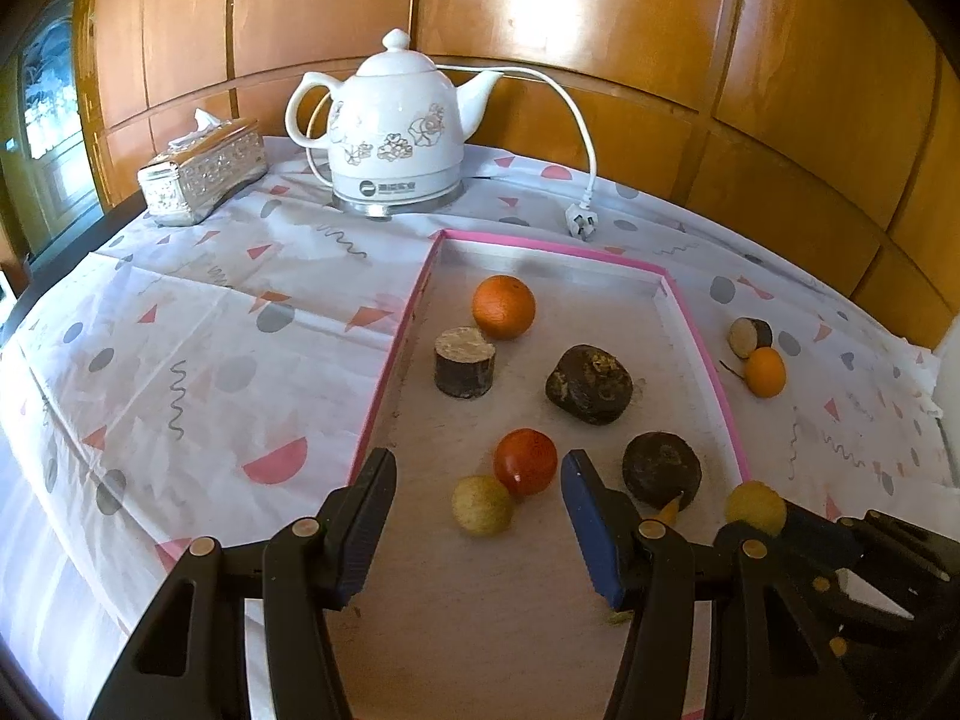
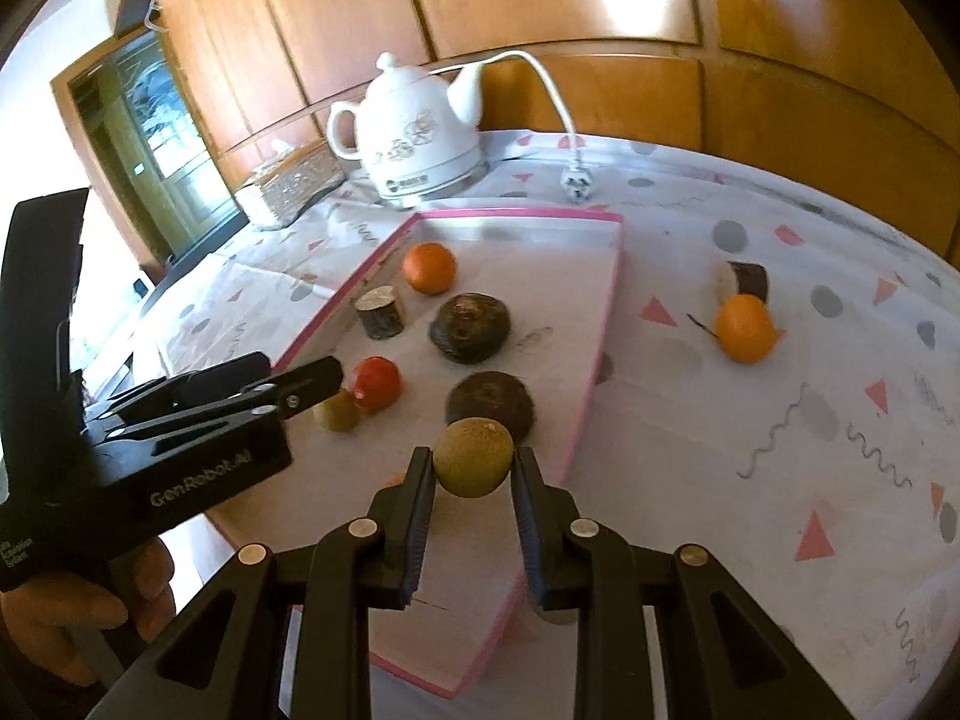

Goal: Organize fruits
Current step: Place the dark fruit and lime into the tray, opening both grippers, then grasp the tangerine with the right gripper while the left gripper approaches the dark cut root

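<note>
A pink-rimmed tray (image 1: 702, 336) (image 2: 600, 348) holds an orange (image 1: 503, 306) (image 2: 428, 267), a red fruit (image 1: 525, 461) (image 2: 376, 383), a yellow-green fruit (image 1: 482, 504) (image 2: 337, 410), two dark round fruits (image 1: 590, 384) (image 1: 661, 470) (image 2: 470, 327) and a dark cut cylinder (image 1: 465, 362) (image 2: 380, 312). My left gripper (image 1: 480, 474) is open and empty above the tray's near end. My right gripper (image 2: 473, 468) is shut on a yellow-green fruit (image 2: 474, 457) (image 1: 755, 507) over the tray's right rim. Another orange (image 1: 765, 372) (image 2: 744, 328) and a cut dark piece (image 1: 750, 336) (image 2: 743, 282) lie on the cloth right of the tray.
A white teapot kettle (image 1: 399, 132) (image 2: 417, 141) with cord and plug (image 1: 581, 223) (image 2: 576, 183) stands behind the tray. A silver tissue box (image 1: 201, 177) (image 2: 288, 183) sits at the back left. A wooden wall closes the back. The patterned tablecloth (image 1: 210, 330) covers the table.
</note>
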The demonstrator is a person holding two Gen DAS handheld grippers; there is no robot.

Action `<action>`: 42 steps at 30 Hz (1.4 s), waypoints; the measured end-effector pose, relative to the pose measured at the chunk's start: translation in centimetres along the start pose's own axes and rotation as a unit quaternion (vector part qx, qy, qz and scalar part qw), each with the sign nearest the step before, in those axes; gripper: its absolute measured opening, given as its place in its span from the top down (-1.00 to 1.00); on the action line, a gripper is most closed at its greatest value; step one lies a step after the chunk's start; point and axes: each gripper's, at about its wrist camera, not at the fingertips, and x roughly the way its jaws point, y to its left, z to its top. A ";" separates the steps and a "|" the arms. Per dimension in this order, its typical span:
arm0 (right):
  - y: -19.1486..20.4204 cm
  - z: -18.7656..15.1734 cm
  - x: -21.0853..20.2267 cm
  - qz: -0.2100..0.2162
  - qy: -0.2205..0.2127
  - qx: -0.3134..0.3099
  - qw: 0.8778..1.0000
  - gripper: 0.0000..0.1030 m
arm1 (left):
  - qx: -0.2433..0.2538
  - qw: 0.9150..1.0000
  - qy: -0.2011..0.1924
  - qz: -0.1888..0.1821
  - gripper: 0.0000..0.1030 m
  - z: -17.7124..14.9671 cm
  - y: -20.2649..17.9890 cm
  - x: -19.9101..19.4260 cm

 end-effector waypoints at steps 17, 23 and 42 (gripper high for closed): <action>0.6 -0.2 0.6 -0.006 0.005 0.005 1.000 0.24 | -0.003 1.000 -0.002 -0.001 -0.17 -0.2 0.4 -0.2; -0.8 -0.5 -0.3 -0.017 -0.009 0.028 0.999 0.24 | 0.005 1.000 -0.001 -0.004 -0.17 -0.4 -0.2 -0.3; -11.7 -1.1 -1.8 -0.110 -0.020 0.142 0.984 0.24 | 0.060 0.996 0.006 -0.063 -0.18 -0.1 -4.8 0.0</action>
